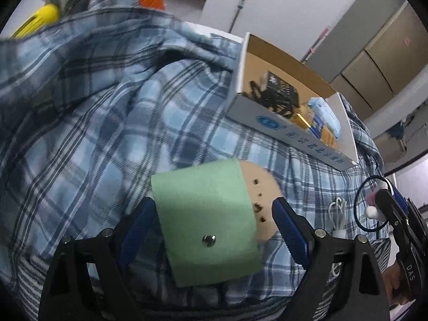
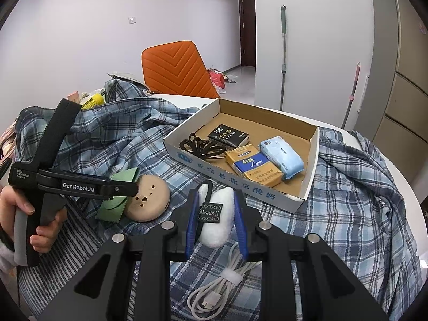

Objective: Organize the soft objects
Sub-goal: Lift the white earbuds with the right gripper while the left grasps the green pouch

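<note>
Shirt (image 2: 112, 139) hides table; white plush (image 2: 218, 222) half-hidden.

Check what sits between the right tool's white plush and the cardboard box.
Only blue plaid shirt fabric. Right wrist view shows a bare strip of it between the white plush toy and the box's white front wall.
</note>
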`<action>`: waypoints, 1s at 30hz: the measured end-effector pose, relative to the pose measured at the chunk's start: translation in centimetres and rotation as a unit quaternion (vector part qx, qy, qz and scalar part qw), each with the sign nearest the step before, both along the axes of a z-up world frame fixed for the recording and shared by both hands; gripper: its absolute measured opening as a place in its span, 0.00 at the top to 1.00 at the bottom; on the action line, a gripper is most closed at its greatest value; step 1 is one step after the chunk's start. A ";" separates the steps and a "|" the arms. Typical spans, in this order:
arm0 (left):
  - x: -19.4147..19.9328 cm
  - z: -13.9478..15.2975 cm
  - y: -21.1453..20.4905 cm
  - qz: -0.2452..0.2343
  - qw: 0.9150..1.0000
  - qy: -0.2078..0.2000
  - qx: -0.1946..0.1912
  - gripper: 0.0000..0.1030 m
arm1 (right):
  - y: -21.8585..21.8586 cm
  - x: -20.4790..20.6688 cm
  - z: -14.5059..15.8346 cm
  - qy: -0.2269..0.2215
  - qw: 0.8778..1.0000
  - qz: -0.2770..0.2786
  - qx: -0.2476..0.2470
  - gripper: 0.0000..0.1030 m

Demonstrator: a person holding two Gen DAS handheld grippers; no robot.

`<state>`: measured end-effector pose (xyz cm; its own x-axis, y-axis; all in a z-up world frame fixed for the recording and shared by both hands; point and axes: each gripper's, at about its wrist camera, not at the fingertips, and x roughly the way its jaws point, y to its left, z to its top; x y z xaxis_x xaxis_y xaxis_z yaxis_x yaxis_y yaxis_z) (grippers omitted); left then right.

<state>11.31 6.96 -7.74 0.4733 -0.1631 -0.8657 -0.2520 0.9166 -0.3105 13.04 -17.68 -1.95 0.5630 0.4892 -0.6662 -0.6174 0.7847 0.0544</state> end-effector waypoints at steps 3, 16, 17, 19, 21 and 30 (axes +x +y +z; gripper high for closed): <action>0.4 0.7 -1.1 -0.016 1.000 -0.011 0.008 0.12 | -0.1 0.2 -0.1 0.001 1.000 -0.003 0.000 0.76; 0.1 0.2 -2.6 -0.049 0.996 0.000 0.074 0.12 | -0.2 0.5 -0.4 0.003 1.000 -0.006 -0.001 0.76; 0.2 0.0 -2.6 -0.051 0.996 0.001 0.072 0.12 | -0.2 0.5 -0.4 0.003 1.000 -0.006 -0.001 0.76; 0.1 -0.2 -2.6 -0.056 0.996 -0.001 0.072 0.17 | -0.2 0.6 -0.5 0.005 1.000 -0.007 -0.001 0.76; 0.1 -0.2 -2.8 -0.065 0.995 -0.003 0.077 0.29 | -0.2 0.6 -0.5 0.005 1.000 -0.008 -0.002 0.76; -1.4 2.5 -4.0 -0.089 0.987 -0.061 0.116 0.31 | -0.2 0.7 -0.5 0.004 1.000 -0.009 -0.002 0.76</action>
